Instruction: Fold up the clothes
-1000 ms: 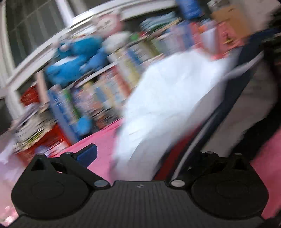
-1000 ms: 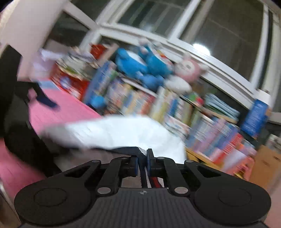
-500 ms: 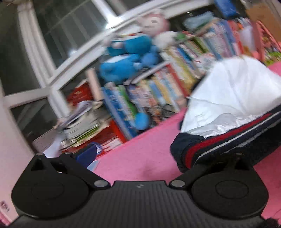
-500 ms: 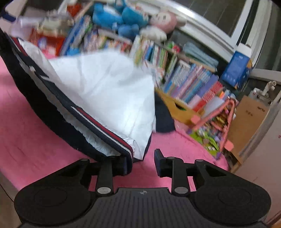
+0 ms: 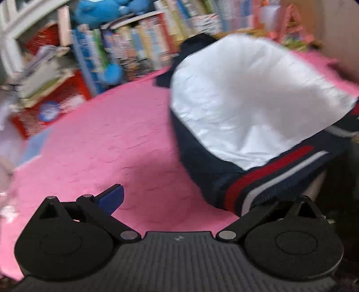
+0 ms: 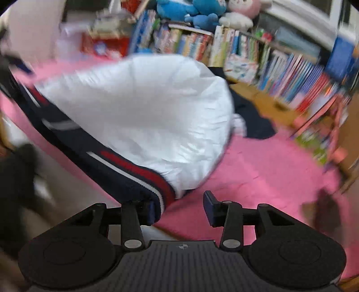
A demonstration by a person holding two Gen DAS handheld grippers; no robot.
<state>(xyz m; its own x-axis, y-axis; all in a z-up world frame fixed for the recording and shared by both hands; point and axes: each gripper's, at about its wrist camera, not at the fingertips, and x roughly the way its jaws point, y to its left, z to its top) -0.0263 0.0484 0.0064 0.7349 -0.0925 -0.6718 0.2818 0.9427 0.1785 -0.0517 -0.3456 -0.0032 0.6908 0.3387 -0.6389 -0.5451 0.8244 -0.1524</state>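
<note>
A navy jacket with a white lining (image 5: 246, 101) lies in a puffed heap on the pink bed cover (image 5: 101, 146). Its hem (image 5: 269, 170), striped red and white, faces me. My left gripper (image 5: 181, 202) is open wide. Its left blue pad (image 5: 112, 197) is bare over the cover, and the hem hides the right finger. In the right wrist view the same jacket (image 6: 145, 112) fills the left and centre. My right gripper (image 6: 179, 209) is open, with the hem end (image 6: 157, 186) against its left finger and the right pad (image 6: 211, 209) free.
Shelves of books (image 6: 280, 67) run along the far side, with blue and pink plush toys (image 6: 190, 11) on top. A red box (image 5: 51, 105) and stacked papers stand at the back left. A cardboard box (image 6: 258, 101) sits behind the jacket. A person's dark clothing (image 6: 18, 179) is at the left.
The right gripper, shut on the jacket hem a second ago, has opened. The jacket has come down from the air onto the pink cover. Both cameras now tilt lower.
</note>
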